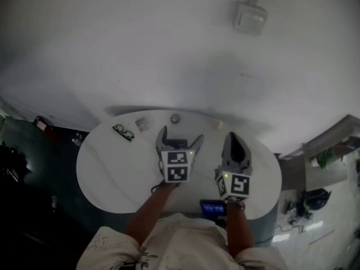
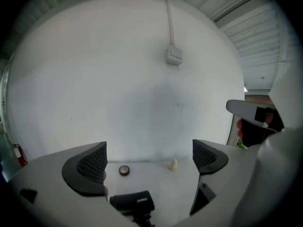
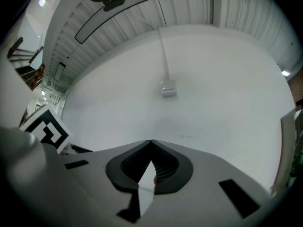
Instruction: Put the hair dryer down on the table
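Hair dryer (image 2: 132, 201) lies on the white counter (image 1: 107, 167), low at 6 o'clock between the left gripper's (image 2: 149, 155) fingers, which are spread wide and released. The right gripper (image 3: 150, 142) is clenched on nothing. The put-down looks done. Draw the left gripper straight back without nudging the dryer.

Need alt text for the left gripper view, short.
The left hand-held gripper has its jaws wide apart, gripping nothing; a black hair dryer rests on the white table just below them. Behind, a small round dark object and a small pale object sit by the white wall.
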Demonstrator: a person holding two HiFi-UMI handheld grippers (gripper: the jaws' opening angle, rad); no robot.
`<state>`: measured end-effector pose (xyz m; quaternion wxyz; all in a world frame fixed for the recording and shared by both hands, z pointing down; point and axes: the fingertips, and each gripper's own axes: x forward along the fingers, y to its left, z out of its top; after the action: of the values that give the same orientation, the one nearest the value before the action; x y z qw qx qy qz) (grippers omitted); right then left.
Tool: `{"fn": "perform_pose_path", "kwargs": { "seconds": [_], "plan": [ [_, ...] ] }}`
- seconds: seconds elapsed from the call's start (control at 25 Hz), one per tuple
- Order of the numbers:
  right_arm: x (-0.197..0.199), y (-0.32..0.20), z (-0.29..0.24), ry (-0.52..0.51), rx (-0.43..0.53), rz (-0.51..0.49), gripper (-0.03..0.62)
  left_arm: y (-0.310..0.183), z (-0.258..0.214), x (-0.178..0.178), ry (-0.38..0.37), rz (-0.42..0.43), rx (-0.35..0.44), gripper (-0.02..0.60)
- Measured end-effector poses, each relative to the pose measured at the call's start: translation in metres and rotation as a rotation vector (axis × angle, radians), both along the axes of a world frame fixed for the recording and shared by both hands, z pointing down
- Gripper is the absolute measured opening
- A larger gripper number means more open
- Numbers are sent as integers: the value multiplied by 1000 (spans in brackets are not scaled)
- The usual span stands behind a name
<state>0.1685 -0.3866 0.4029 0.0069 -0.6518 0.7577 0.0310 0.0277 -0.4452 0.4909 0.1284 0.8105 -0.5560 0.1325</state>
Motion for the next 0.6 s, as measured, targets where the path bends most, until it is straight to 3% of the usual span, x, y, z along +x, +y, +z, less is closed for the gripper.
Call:
{"fn": "perform_pose_path", "kwargs": {
  "seconds": [0.28, 0.6],
  "plan": [
    [0, 2, -27, 40, 63, 13, 5, 4, -78, 4, 62, 79, 330, 565],
    [-2, 5, -37, 63, 88, 11, 5, 25, -121, 7, 119, 121, 487, 560]
  ]
}}
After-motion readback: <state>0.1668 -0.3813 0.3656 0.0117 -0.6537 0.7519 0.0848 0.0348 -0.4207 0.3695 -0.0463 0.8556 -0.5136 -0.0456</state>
